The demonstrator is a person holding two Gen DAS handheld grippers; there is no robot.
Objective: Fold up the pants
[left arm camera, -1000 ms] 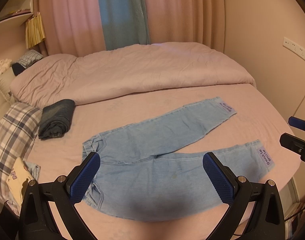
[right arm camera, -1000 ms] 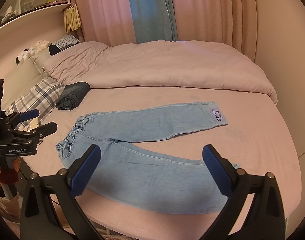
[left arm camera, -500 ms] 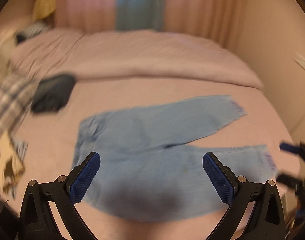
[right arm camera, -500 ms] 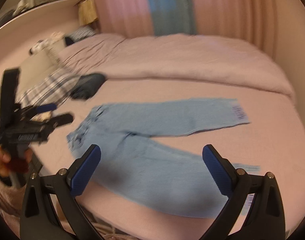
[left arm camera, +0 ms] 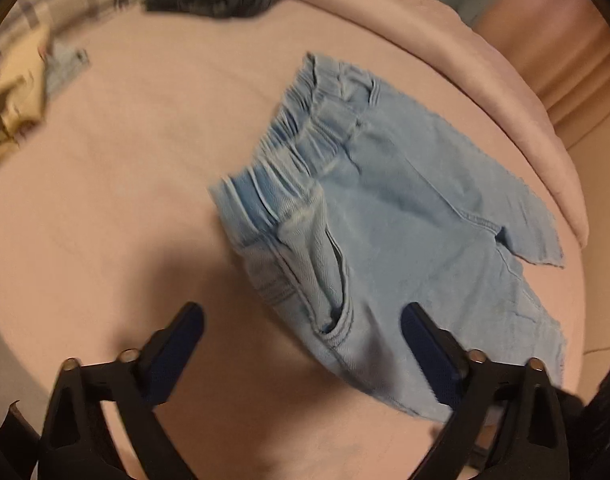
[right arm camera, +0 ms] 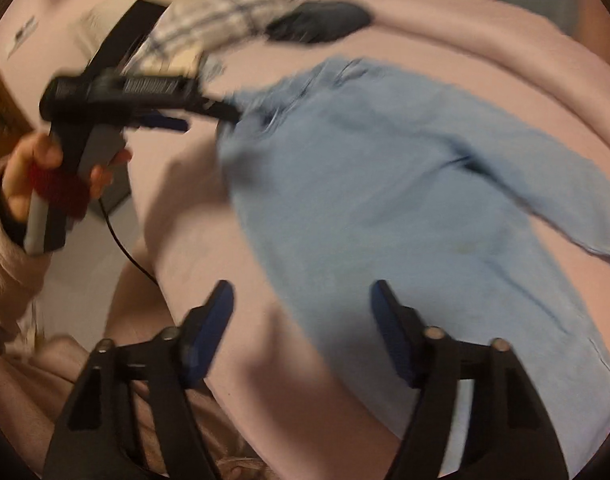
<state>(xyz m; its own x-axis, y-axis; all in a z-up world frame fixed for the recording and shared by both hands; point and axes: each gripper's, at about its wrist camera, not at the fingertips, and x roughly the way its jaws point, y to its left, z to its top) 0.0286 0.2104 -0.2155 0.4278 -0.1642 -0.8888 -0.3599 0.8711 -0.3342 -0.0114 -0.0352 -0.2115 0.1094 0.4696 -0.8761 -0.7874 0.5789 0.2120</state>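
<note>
Left tool (left arm camera: 301,332), jaws wide, hovers over the pants (left arm camera: 385,216) waistband, touching nothing.

Light-blue denim pants (left arm camera: 385,216) lie flat on pink bed, spread over center-right of left wrist view. Elastic waistband bunched w/ gathers, running upper-center to mid-frame; side pocket gapes open just below it. Legs fork toward right edge. Right wrist view: pants (right arm camera: 405,208) blurred, filling center-right, waistband twd upper left.
</note>
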